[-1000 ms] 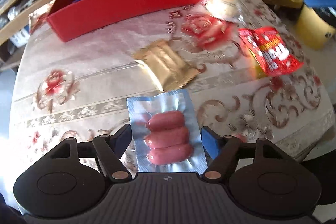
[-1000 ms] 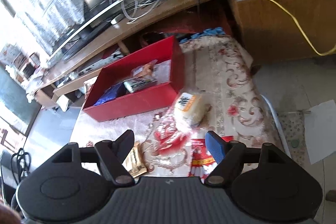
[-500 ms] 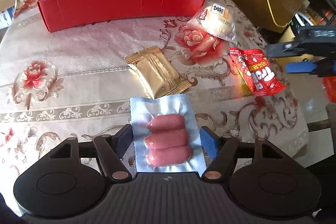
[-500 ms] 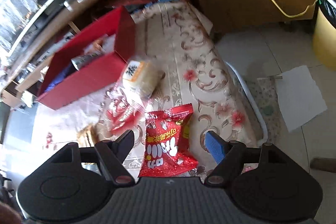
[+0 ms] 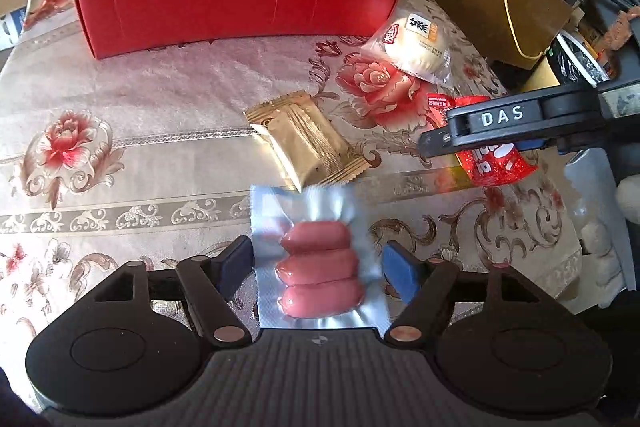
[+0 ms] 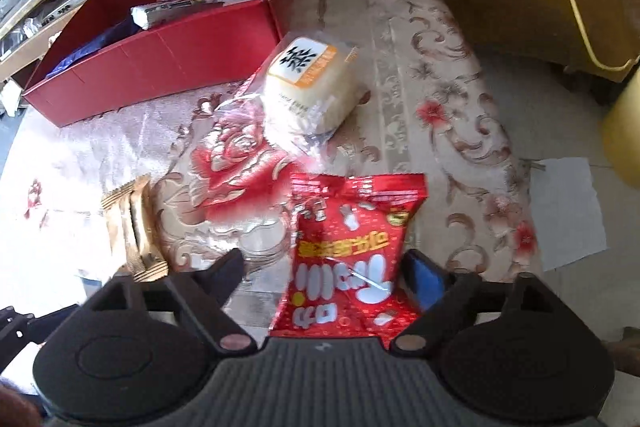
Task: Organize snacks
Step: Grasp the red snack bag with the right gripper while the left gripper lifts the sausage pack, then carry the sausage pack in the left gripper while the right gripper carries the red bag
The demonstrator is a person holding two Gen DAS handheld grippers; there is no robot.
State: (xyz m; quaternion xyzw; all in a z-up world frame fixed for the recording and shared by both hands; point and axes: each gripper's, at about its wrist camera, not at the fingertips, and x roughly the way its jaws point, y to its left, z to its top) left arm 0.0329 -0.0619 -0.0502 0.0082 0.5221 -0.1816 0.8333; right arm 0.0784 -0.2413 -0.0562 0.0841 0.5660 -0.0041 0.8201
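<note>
While the big surface [image 5: 140, 155] with its flowery cloth holds a red box [image 5: 240, 7] at the back, a round bun pack [image 6: 312, 83] and a gold packet [image 5: 308, 143] lie in front of it. The left tongs [image 5: 318, 263] have just been opening and stand wide around the sausage pack [image 5: 320, 267], not pressing it. The right tongs [image 6: 328, 275] have just been opening too, wide around the red snack bag [image 6: 352, 251].
</note>
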